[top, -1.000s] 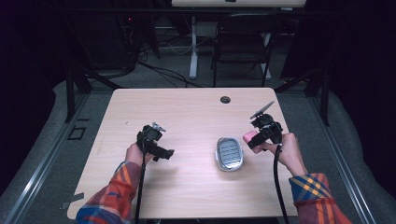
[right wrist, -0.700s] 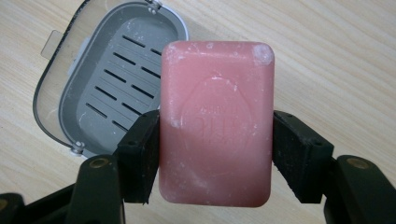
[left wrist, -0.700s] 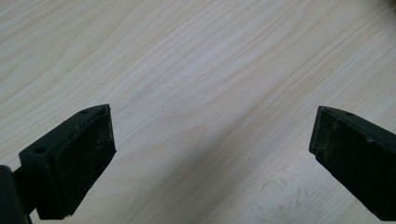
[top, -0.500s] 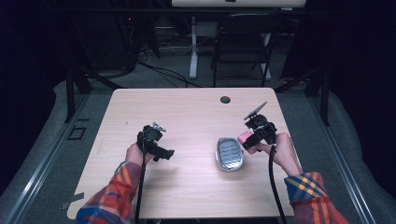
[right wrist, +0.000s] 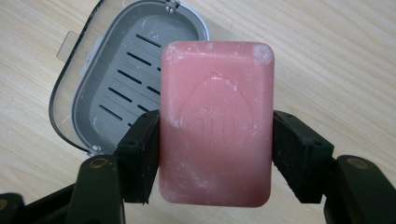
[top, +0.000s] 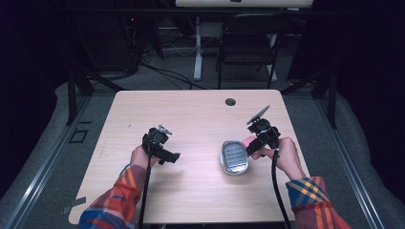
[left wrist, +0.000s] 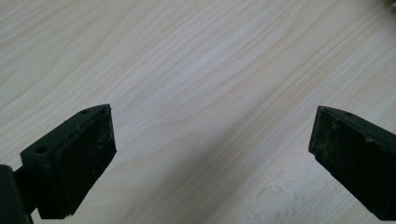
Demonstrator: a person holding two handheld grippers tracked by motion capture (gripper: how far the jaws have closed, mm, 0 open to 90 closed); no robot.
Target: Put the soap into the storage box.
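From the high view, you are sitting at a light wooden table (top: 191, 191), and your sleeves in red, blue and orange plaid are coming in from the bottom edge. Your right gripper (top: 251, 141) is hanging just beside the grey soap dish (top: 234, 158), which is lying on the right half of the table, and something pink is showing at its tip. Your left gripper (top: 173, 156) is resting low over the bare wood, well apart from the dish. A small dark round hole (top: 230, 101) is sitting near the far edge of the table. Behind the table a black folding chair (top: 246, 43) and the leg of a white desk (top: 197, 47) are standing on grey carpet with cables lying across it, and the rest of the room is staying dark. In the left gripper view, the two black jaws are standing wide apart with only pale wood grain (left wrist: 196, 79) between them. In the right gripper view, the jaws are clamping a pink soap bar (right wrist: 215, 123) by its long sides, above the slotted grey tray (right wrist: 126, 88), and nothing is standing between them. An oval mark with letters is pressed into the soap, but I cannot read it. White powdery marks are covering the soap and the tray.
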